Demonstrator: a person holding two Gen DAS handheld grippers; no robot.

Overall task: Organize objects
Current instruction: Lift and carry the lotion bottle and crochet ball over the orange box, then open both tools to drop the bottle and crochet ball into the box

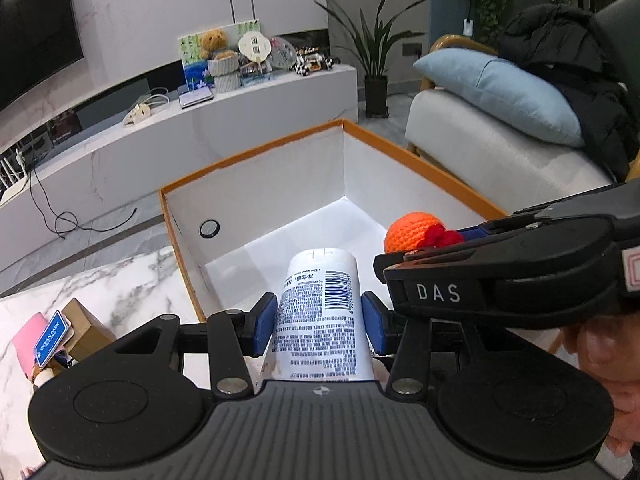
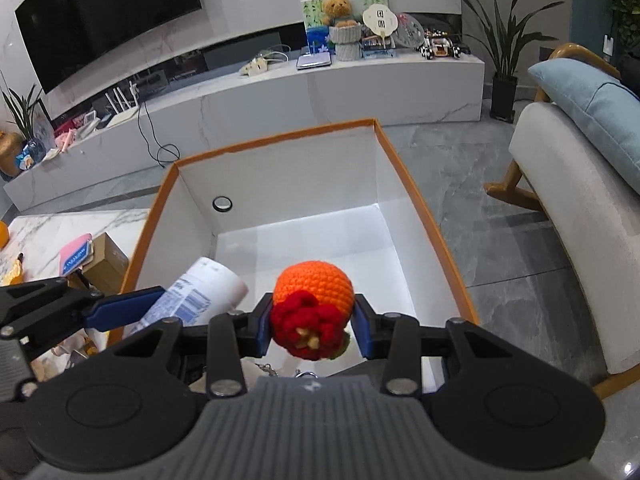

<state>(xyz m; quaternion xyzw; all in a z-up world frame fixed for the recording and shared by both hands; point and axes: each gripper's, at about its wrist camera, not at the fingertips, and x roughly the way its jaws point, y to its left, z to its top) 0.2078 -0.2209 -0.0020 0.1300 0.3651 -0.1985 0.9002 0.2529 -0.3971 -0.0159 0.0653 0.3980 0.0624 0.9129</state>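
The left gripper (image 1: 319, 322) clamps a white bottle (image 1: 318, 312) between its blue pads. The right gripper (image 2: 312, 326), at its 3 o'clock, clamps an orange crocheted ball (image 2: 314, 284). Both hang over the orange-rimmed box (image 2: 276, 138).

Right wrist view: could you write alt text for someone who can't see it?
A handheld gripper clamps an orange crocheted ball above an open white box with orange edges. At left, a second gripper holds a white bottle.
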